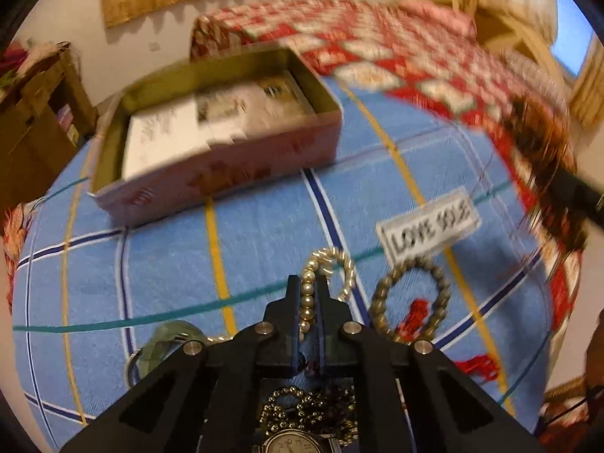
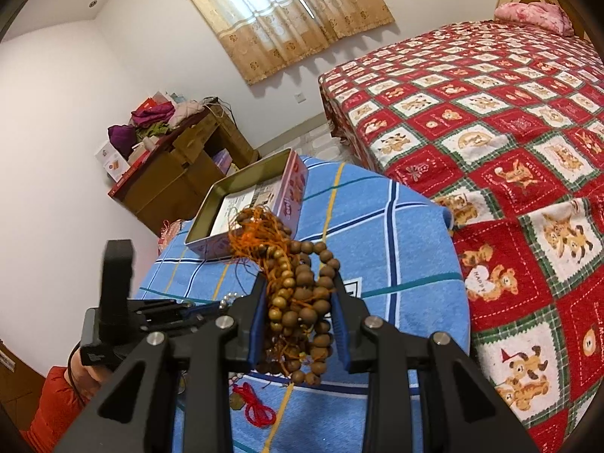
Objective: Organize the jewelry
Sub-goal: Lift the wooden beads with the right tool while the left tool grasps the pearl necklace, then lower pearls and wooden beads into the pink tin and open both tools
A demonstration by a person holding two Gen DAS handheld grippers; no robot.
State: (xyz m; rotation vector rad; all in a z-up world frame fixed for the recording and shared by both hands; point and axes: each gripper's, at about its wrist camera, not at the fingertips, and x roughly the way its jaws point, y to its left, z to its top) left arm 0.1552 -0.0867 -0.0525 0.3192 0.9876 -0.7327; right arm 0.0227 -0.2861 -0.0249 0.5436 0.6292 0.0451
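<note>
The left gripper (image 1: 308, 294) has its jaws drawn close and pinching a strand of pale gold beads (image 1: 306, 304), which runs up between the fingers and curls into a loop just beyond the tips. Just to the right of those tips a ring-shaped bracelet of dull olive beads (image 1: 411, 298) lies flat on the blue checked cloth (image 1: 170, 264), with a red tassel (image 1: 415, 315) inside its circle. Farther ahead and right of the jaws sits a small white tag printed with dark letters (image 1: 428, 228), too blurred to read surely. Well ahead and to the left of the tips stands the open tin box (image 1: 226, 173), with printed paper (image 1: 211, 117) lying on its bottom. Under the gripper's body, behind the jaws, a heap of dark gold beaded pieces (image 1: 302, 411) rests on the cloth with a watch face (image 1: 288, 443) at the frame's lower edge, and a greenish translucent piece (image 1: 166, 343) lies to the left. The right gripper (image 2: 298, 302) holds its jaws moderately apart, clamped on a thick bundle of brown wooden bead strings (image 2: 302, 302) tangled with orange cord (image 2: 256, 238); the bundle fills the gap and hangs below it. The same tin (image 2: 290, 188) shows ahead and slightly left of these jaws, and a red cord (image 2: 256, 407) lies on the cloth beneath them. The left tool is visible off to the left of the right jaws.
</note>
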